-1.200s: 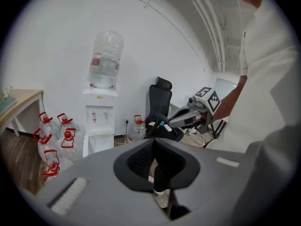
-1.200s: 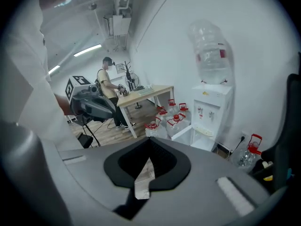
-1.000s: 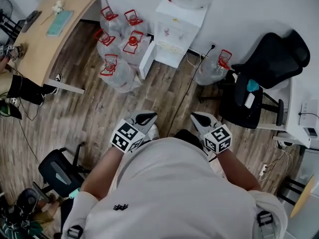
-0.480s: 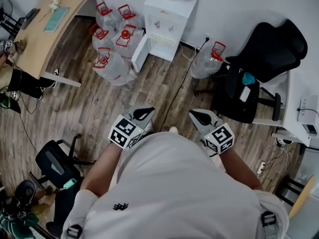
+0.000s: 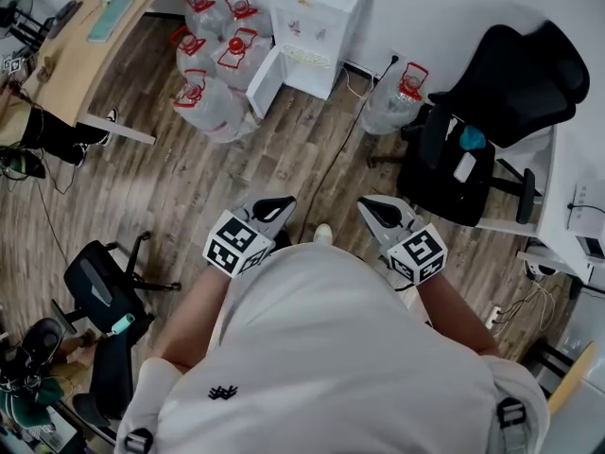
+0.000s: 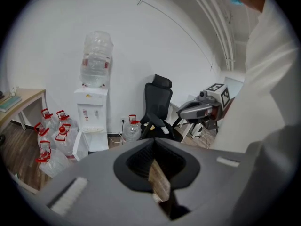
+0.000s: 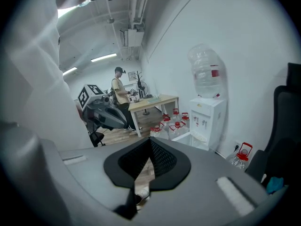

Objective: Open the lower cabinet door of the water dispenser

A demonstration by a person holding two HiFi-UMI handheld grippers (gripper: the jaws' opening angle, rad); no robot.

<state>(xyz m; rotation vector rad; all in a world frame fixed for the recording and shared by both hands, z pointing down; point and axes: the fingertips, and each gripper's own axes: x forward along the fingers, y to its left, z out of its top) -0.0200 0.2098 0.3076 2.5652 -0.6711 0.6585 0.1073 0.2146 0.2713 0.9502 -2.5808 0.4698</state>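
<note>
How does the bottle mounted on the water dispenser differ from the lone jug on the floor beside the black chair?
The mounted bottle sits neck-down on top of the water dispenser; the lone jug stands upright on the floor. The mounted bottle wears a red label band; the lone jug has a red handle on top. Both are clear plastic.

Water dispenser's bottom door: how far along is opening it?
Done, it seems: the door already stands swung out from the base of the dispenser, toward the bottles. In hand: nothing; the left gripper and right gripper are both shut and empty, well short of the dispenser. Left: probably nothing, unless the door should swing wider.
</note>
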